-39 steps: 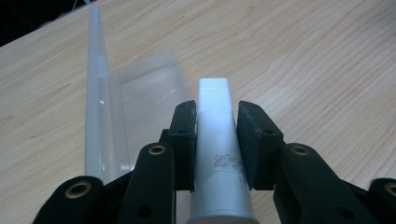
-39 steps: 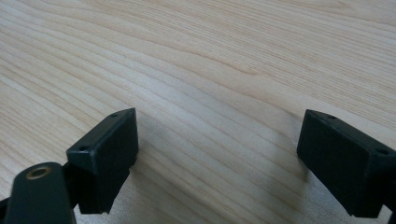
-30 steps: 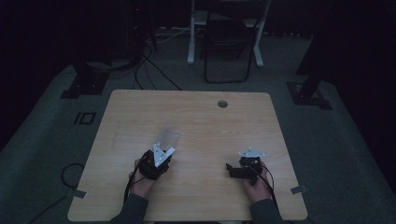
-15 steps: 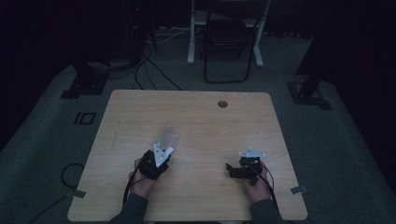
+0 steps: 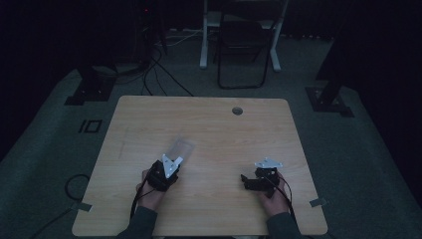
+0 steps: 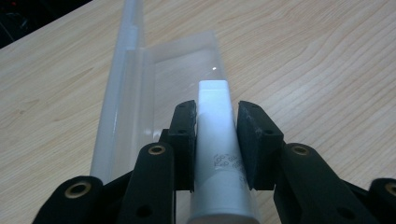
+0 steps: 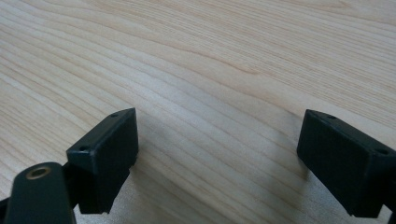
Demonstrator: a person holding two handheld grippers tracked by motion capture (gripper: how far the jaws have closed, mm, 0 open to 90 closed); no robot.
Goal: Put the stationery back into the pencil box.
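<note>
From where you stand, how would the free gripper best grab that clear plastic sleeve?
Probably by the clear sleeve's open long edge, coming in low from the side: it lies flat on the table. The left gripper already pinches a white tube; the right gripper is open.

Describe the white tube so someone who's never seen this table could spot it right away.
On the wooden table, look near the front edge at the left hand-held gripper. Clamped between its black jaws is a white tube with small grey print, pointing into a clear plastic sleeve; it's opaque, the sleeve see-through.
</note>
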